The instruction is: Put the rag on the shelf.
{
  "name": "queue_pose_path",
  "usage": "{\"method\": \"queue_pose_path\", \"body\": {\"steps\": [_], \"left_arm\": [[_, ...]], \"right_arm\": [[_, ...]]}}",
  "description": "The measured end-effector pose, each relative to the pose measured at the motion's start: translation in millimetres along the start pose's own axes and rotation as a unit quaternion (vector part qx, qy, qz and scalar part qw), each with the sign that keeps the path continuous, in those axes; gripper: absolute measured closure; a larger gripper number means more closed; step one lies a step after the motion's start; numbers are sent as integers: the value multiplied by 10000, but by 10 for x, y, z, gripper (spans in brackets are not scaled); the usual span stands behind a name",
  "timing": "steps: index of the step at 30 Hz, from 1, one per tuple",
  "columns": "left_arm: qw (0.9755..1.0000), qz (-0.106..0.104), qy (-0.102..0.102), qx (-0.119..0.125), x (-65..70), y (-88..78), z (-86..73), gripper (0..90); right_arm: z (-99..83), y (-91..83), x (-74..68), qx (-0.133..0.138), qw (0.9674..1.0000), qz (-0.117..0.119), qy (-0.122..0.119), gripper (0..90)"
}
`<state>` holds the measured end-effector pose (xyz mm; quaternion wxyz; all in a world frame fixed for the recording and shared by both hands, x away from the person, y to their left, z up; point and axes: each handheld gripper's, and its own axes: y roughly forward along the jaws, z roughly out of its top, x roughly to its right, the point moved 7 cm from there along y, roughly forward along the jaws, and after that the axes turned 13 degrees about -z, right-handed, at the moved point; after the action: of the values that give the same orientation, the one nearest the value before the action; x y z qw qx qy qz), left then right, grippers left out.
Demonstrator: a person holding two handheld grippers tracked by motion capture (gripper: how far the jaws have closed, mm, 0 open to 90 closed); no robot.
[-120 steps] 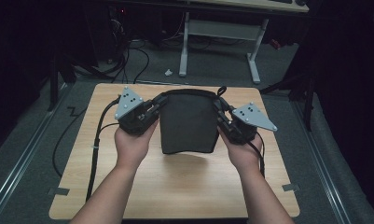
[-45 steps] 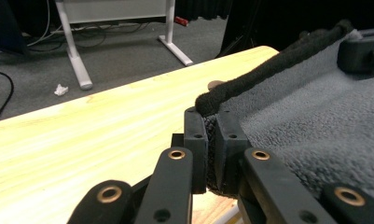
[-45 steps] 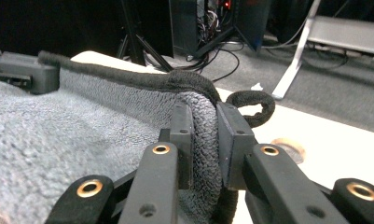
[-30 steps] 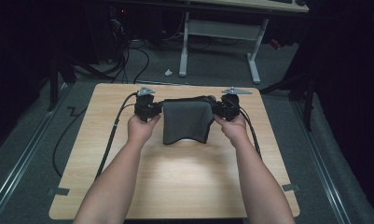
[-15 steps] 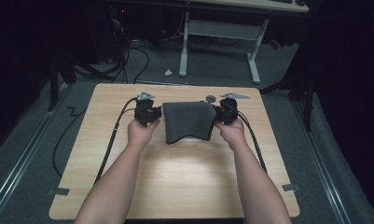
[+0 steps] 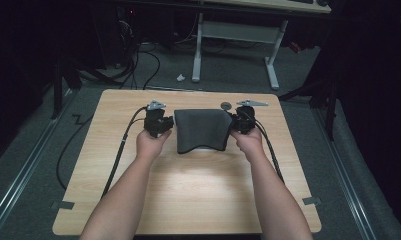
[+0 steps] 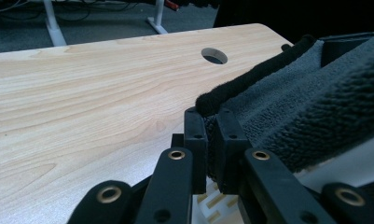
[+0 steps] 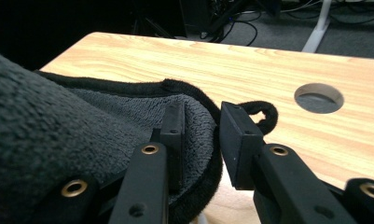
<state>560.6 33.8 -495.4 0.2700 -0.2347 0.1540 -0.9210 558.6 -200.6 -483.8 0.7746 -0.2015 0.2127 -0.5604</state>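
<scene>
Pale wood bench (image 6: 188,200), forearms entering at six o'clock. Left tool (image 7: 211,126) clamped on dark towel (image 6: 202,129) hem; right tool (image 8: 201,122) just opening, corner slack between. Risk: towel sliding, fold collapsing toward twelve o'clock.

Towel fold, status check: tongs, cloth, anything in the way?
Left tongs clamped on towel corner. Right tongs just opening, hem between pads. Towel flat on table; nothing blocking.

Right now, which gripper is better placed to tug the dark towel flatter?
Left. The left gripper is clamped on the towel's black edge, so it can probably pull. The right gripper has just been opening, with the towel corner loose between its jaws.
</scene>
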Motion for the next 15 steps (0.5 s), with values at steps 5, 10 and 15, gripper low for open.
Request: {"method": "queue_pose_path", "body": {"steps": [5, 10, 15], "left_arm": [[10000, 10, -48, 48, -13, -17, 16, 849], [9999, -49, -107, 42, 0, -15, 26, 831], [9999, 11, -113, 48, 10, -25, 42, 771]], "right_arm": [[87, -66, 37, 169, 9996, -186, -100, 664], [168, -143, 98, 335, 9990, -272, -130, 615], [182, -189, 149, 327, 9987, -352, -157, 581]]}}
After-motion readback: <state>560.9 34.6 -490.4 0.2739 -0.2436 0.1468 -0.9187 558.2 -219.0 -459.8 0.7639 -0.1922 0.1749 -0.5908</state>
